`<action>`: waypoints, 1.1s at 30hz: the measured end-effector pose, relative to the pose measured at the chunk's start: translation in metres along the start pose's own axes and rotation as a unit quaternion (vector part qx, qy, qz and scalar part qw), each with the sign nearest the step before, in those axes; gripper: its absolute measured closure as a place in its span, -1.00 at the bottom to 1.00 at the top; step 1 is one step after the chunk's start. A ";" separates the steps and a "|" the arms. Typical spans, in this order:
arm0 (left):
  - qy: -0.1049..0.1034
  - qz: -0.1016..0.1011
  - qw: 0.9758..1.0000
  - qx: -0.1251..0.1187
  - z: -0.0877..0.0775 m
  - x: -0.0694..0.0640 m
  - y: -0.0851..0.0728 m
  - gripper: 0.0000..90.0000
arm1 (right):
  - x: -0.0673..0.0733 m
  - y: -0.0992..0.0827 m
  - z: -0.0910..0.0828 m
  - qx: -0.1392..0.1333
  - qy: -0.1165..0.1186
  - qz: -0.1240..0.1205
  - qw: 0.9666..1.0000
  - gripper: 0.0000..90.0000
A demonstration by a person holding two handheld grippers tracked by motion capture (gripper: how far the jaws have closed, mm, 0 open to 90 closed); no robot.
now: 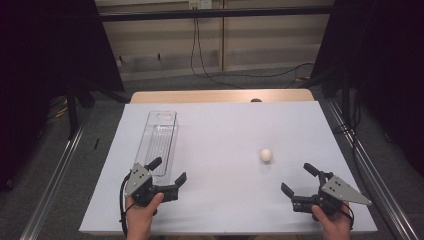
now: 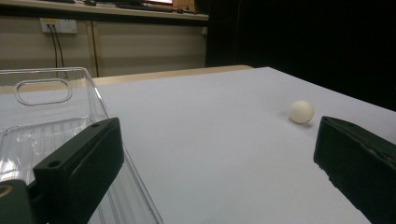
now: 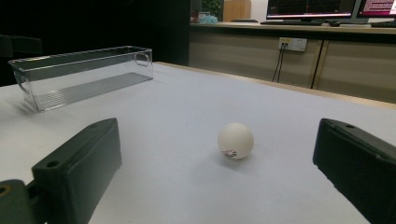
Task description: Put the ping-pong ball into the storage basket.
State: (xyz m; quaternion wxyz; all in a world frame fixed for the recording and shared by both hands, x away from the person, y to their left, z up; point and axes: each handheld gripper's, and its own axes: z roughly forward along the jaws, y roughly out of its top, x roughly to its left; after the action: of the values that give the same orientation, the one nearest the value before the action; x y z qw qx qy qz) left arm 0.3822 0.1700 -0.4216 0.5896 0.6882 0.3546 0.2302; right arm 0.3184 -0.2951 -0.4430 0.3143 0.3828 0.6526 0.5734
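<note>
A small white ball [image 1: 266,154] lies on the white table [image 1: 225,130], right of centre. A clear plastic bin [image 1: 158,141], long and narrow, stands empty at the left. My left gripper [image 1: 169,170] rests open at the bin's near end, one jaw beside the bin wall. My right gripper [image 1: 299,179] is open near the front right, just short of the ball. In the right gripper view the ball [image 3: 235,141] sits ahead between the jaws with a small red mark low on it, and the bin [image 3: 79,74] lies far left. In the left gripper view the ball [image 2: 301,111] is far right, the bin [image 2: 46,121] close left.
A wooden strip [image 1: 220,95] edges the table's far side. Metal rails [image 1: 55,170] run along both sides at floor level. Cables [image 1: 210,70] hang by the back wall. Dark curtains flank the space. Monitors [image 3: 327,9] stand on a counter behind.
</note>
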 end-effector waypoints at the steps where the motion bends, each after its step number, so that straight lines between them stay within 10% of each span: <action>1: 0.000 0.000 1.000 0.000 0.000 0.000 0.000 -0.96 | 0.000 0.000 0.000 0.000 0.000 0.000 1.000 -0.99; 33: -0.019 0.004 1.000 0.012 0.024 -0.018 0.002 -0.96 | 0.000 0.001 0.001 -0.003 0.002 -0.004 1.000 -0.98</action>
State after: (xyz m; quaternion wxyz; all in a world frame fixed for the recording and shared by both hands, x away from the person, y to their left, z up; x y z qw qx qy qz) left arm 0.3887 0.1410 -0.4227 0.5872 0.7006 0.3434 0.2155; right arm 0.3194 -0.2950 -0.4423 0.3162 0.3779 0.6533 0.5748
